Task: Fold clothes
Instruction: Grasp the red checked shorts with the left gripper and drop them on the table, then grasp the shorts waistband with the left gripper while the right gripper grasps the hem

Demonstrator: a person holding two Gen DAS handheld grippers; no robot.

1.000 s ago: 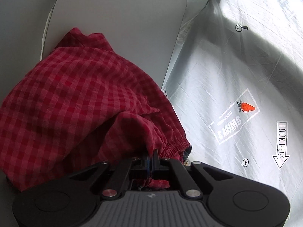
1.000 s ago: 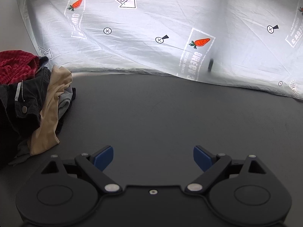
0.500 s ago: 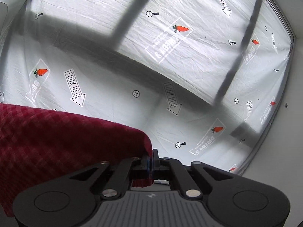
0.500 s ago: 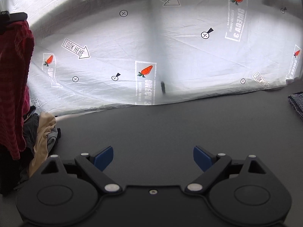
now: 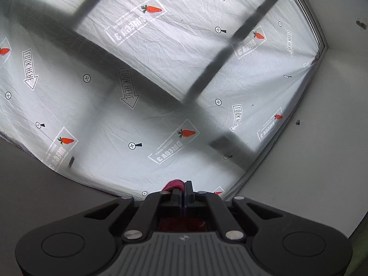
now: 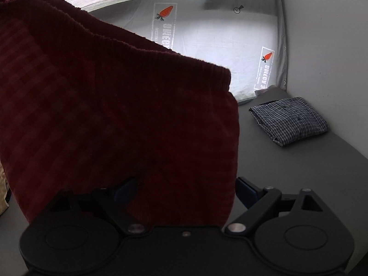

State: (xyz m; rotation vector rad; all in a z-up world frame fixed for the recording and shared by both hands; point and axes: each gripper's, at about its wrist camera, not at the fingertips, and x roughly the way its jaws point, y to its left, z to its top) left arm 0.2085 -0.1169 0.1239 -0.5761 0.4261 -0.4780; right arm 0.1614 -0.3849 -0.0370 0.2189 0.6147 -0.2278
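My left gripper (image 5: 183, 189) is shut on a bunched edge of the red checked garment (image 5: 174, 183), lifted high; only a small fold shows above the fingers. In the right wrist view the same red garment (image 6: 115, 119) hangs in the air and fills the left and middle, its elastic waistband along the top edge. My right gripper (image 6: 186, 189) is open. The hanging cloth drapes between its blue-padded fingers and covers most of the left one (image 6: 125, 187). I cannot tell whether the pads touch it.
A folded blue checked shirt (image 6: 289, 119) lies on the grey table (image 6: 299, 168) at the right. A pale garment edge (image 6: 3, 197) shows at the far left. A white printed sheet (image 5: 161, 69) covers the window behind; a white wall (image 6: 333, 46) stands to the right.
My left gripper has lifted the red garment off the pile and swung it right, in front of my right gripper. The right gripper has turned right, so the folded blue shirt shows fully.
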